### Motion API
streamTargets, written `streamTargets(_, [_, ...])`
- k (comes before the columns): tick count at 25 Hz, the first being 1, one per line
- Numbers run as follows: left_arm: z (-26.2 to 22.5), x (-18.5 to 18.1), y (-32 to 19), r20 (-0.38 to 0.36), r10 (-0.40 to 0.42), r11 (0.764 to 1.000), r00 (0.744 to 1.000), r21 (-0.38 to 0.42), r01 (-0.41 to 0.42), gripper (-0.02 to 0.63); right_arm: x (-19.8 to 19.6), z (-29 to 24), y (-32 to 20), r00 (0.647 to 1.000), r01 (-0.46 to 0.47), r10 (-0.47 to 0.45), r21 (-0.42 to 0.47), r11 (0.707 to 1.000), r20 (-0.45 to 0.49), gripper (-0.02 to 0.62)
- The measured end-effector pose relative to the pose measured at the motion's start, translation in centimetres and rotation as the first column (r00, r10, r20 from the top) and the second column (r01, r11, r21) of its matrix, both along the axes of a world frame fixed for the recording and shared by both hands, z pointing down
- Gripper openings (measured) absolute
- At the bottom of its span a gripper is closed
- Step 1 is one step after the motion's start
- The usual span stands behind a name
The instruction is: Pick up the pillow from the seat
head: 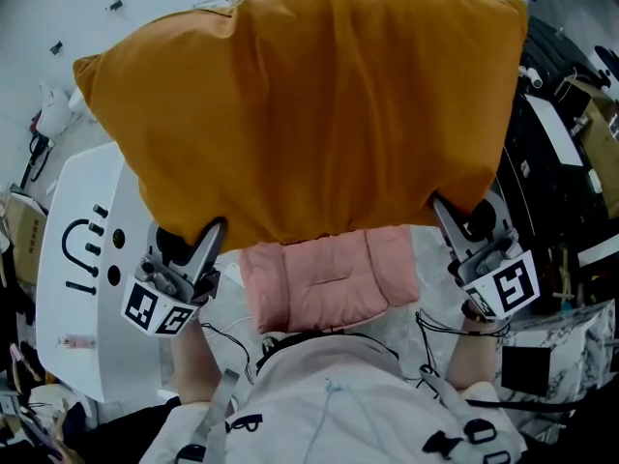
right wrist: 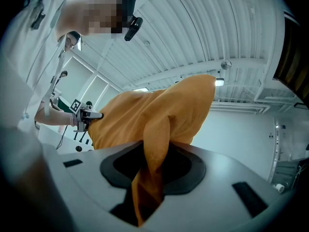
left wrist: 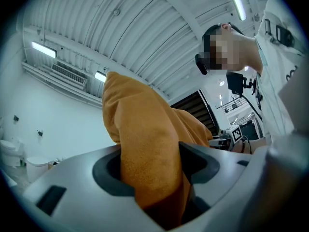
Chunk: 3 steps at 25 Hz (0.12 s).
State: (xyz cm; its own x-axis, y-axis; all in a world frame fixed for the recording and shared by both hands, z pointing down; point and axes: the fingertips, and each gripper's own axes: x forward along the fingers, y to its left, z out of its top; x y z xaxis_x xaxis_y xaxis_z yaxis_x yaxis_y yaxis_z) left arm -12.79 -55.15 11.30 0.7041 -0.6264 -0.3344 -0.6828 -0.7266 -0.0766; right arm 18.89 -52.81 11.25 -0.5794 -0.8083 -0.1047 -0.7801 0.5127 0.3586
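Note:
A large orange pillow [head: 319, 104] hangs in the air in front of me, lifted above a pink seat cushion [head: 329, 278]. My left gripper [head: 205, 232] is shut on the pillow's lower left edge. My right gripper [head: 447, 213] is shut on its lower right edge. In the left gripper view a thick fold of the orange pillow [left wrist: 149, 163] fills the gap between the jaws. A thinner fold of the pillow [right wrist: 153, 168] is pinched between the jaws in the right gripper view. The pillow hides both sets of fingertips in the head view.
A white chair back with black face markings [head: 87, 249] stands at the left. Dark equipment and cables [head: 561, 153] crowd the right side. A box [head: 24, 235] sits at the far left edge. The person's white top [head: 338, 404] fills the bottom.

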Motion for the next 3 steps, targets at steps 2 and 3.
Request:
streamTargets(2, [-0.03, -0.46, 0.02, -0.002, 0.001, 1.000, 1.000, 0.004, -0.001, 0.279, -0.44, -0.11, 0.03, 1.000, 0.000, 0.000, 0.004, 1.000, -0.002, 0.127])
streamTargets(3, [-0.06, -0.66, 0.02, -0.003, 0.001, 1.000, 1.000, 0.007, -0.001, 0.279, -0.64, -0.19, 0.03, 1.000, 0.000, 0.000, 0.007, 1.000, -0.003, 0.127])
